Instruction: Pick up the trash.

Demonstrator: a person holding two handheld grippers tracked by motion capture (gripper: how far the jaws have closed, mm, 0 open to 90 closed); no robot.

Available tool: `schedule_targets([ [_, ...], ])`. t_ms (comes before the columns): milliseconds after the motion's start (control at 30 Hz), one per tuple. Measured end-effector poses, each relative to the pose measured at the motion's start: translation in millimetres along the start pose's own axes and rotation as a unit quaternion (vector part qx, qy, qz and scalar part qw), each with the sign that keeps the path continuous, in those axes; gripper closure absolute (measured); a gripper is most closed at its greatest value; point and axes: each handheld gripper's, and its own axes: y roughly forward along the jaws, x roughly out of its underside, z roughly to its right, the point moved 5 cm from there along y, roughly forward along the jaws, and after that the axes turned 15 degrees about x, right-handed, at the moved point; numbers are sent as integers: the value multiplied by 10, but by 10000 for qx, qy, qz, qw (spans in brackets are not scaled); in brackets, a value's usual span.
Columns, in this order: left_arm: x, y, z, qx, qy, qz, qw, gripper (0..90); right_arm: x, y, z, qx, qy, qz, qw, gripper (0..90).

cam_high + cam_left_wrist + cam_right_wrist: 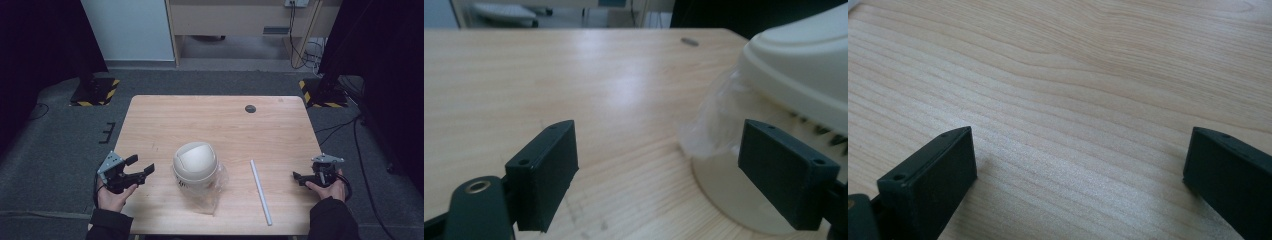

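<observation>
Left gripper (141, 168): I see its jaws standing apart, nothing between them, above the light wooden table (165, 120).
Right gripper (298, 176): jaws spread wide over bare wood, holding nothing.
Cream dome-lidded plastic bin (195, 164): just beside my left gripper, off its right jaw, not touching; in the left gripper view it sits behind that jaw.
Clear plastic bag (210, 196): crumpled around the bin's base, on the side nearer me.
White slender rod (260, 190): lying flat between the bin and my right gripper, apart from both.
</observation>
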Motion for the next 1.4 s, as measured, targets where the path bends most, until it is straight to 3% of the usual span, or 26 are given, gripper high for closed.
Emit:
schedule_targets([
  [133,-131,-61,81,103,149,149,9997,161,2,-7,-25,110,94,-23,9999,8],
  [333,-283,-124,190,429,343,365,9978,148,4,-13,-37,138,119,-25,9998,8],
  [633,-427,-84,365,769,744,189,9941,135,6,-16,-44,125,108,-21,9999,8],
  [700,-439,-41,431,969,799,102,9920,134,6,-16,-44,127,108,-21,9999,8],
  [1000,-423,121,547,1324,881,-147,9872,132,8,-18,-47,140,121,-22,9998,8],
  [1133,-451,234,626,1526,930,-217,9837,122,8,-20,-49,138,124,-24,9998,8],
  [1400,-482,434,716,1748,992,-331,9790,118,8,-20,-49,139,124,-24,9998,8],
])
